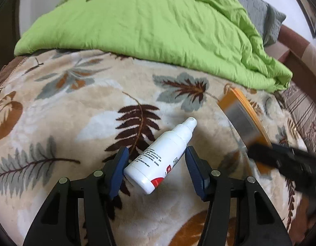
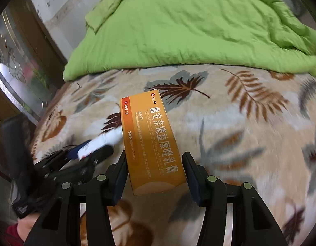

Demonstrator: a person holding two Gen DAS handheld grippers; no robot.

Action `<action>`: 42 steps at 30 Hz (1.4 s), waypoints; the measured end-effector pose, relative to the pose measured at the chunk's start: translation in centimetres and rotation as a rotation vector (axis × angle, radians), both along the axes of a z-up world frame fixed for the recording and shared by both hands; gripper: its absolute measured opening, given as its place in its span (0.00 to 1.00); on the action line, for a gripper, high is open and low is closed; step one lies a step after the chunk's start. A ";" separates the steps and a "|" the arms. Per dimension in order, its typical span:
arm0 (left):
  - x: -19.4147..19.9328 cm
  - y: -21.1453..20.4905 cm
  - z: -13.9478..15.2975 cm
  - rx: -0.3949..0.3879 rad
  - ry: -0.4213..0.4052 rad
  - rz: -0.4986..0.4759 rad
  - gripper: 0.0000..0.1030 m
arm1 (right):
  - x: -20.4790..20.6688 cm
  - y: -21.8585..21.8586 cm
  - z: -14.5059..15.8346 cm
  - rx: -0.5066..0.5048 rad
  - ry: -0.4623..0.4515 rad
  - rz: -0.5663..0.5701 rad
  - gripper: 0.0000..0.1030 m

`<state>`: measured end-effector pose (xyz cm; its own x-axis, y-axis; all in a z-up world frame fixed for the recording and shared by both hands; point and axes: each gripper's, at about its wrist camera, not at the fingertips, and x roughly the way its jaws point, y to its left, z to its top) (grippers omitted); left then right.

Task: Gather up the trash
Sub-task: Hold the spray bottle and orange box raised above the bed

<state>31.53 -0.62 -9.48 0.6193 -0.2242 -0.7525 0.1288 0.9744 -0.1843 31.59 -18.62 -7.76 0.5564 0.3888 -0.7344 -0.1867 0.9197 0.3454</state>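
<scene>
A white spray bottle [image 1: 161, 153] with a red label lies between the fingers of my left gripper [image 1: 156, 160], which is shut on its body. The bottle points up and to the right above the leaf-patterned blanket [image 1: 76, 106]. My right gripper [image 2: 153, 164] is shut on an orange medicine box [image 2: 150, 141] with printed characters, held lengthwise above the blanket. The box also shows in the left wrist view [image 1: 246, 116], blurred, with the right gripper's dark body below it. The bottle shows blurred in the right wrist view [image 2: 102, 143].
A crumpled green duvet [image 1: 153, 24] covers the far half of the bed. A grey pillow [image 1: 258, 10] lies behind it at the right. A brown bed frame [image 1: 297, 45] runs along the right. A glass-fronted cabinet [image 2: 16, 78] stands at the left.
</scene>
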 end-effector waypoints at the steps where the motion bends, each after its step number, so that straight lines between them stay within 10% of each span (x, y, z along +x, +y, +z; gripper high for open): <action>1: -0.4 -0.1 0.4 -0.003 -0.017 0.006 0.54 | -1.6 -0.1 0.4 -0.001 -0.020 -0.025 0.55; 17: -11.7 -2.0 5.4 0.070 -0.216 0.037 0.54 | -15.3 -4.0 1.2 0.044 -0.109 -0.199 0.55; 42: -17.4 -3.0 5.1 0.231 -0.281 0.028 0.55 | -17.6 -4.2 1.7 0.035 -0.153 -0.206 0.55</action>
